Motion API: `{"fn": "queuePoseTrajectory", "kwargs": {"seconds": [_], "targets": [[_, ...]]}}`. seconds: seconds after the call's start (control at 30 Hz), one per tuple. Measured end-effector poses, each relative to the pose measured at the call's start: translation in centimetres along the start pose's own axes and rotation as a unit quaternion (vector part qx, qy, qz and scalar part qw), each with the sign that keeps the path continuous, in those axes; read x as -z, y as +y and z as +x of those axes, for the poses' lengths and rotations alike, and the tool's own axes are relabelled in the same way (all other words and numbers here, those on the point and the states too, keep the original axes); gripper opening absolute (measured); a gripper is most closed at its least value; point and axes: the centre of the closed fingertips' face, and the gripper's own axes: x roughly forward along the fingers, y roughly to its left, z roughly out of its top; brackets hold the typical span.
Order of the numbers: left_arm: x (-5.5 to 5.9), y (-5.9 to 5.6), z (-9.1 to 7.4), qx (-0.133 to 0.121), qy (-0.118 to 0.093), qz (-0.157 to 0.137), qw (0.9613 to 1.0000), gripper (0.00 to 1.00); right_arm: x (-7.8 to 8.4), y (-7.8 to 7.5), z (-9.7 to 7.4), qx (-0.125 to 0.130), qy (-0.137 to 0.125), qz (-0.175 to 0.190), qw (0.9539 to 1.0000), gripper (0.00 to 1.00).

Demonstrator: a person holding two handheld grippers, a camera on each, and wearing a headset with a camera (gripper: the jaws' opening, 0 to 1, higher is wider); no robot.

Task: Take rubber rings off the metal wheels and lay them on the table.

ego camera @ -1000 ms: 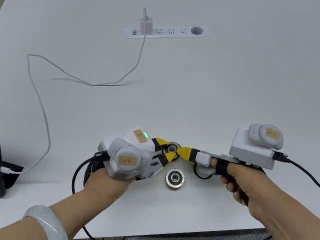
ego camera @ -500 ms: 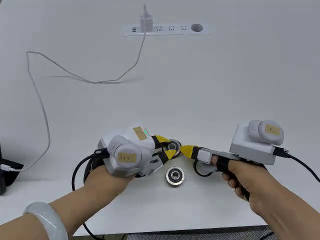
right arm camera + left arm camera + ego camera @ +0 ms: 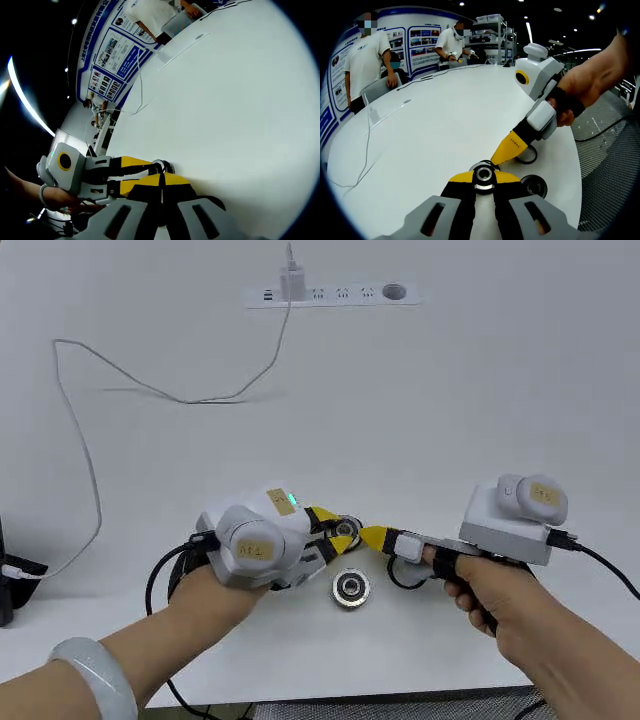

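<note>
My left gripper (image 3: 328,537) is shut on a small metal wheel (image 3: 346,532) and holds it just above the table; its yellow jaws clamp the wheel (image 3: 484,177) from both sides. From the right, my right gripper (image 3: 368,536) meets this wheel with its jaws pressed together on the black rubber ring (image 3: 492,165) at the rim. In the right gripper view the wheel (image 3: 163,166) sits right at the tips of my right gripper (image 3: 160,176). A second wheel (image 3: 350,588) lies flat on the table below. A loose black ring (image 3: 403,581) lies under the right gripper.
A white power strip (image 3: 330,295) with a plugged charger sits at the far edge, and its cable (image 3: 85,455) loops down the left side. Black gripper cables (image 3: 165,570) trail off the near edge. In the left gripper view, people (image 3: 367,55) stand beyond the table.
The two grippers stay joined at the held wheel, drifting slightly away from the near edge. The head camera has shifted a little.
</note>
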Motion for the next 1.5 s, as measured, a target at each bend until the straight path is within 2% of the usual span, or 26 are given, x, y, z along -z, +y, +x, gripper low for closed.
{"fn": "queuePoseTrajectory", "kwargs": {"seconds": [0.57,0.93,1.0,1.5], "targets": [[0.0,0.0,0.0,0.001,0.001,0.002,1.0,0.13,-0.1,1.2,0.2,-0.015,0.0,0.0,0.9999,0.01],[0.0,0.0,0.0,0.002,0.001,0.004,1.0,0.13,0.1,2.3,0.0,-0.038,0.006,-0.005,0.9993,0.01],[0.0,0.0,0.0,0.002,0.0,0.003,1.0,0.13,-0.1,2.8,-0.1,-0.05,-0.002,0.006,0.9987,0.01],[-0.1,0.1,0.1,0.008,-0.004,0.009,0.9999,0.15,-0.5,1.4,0.2,-0.01,-0.008,0.001,0.9999,0.02]]}}
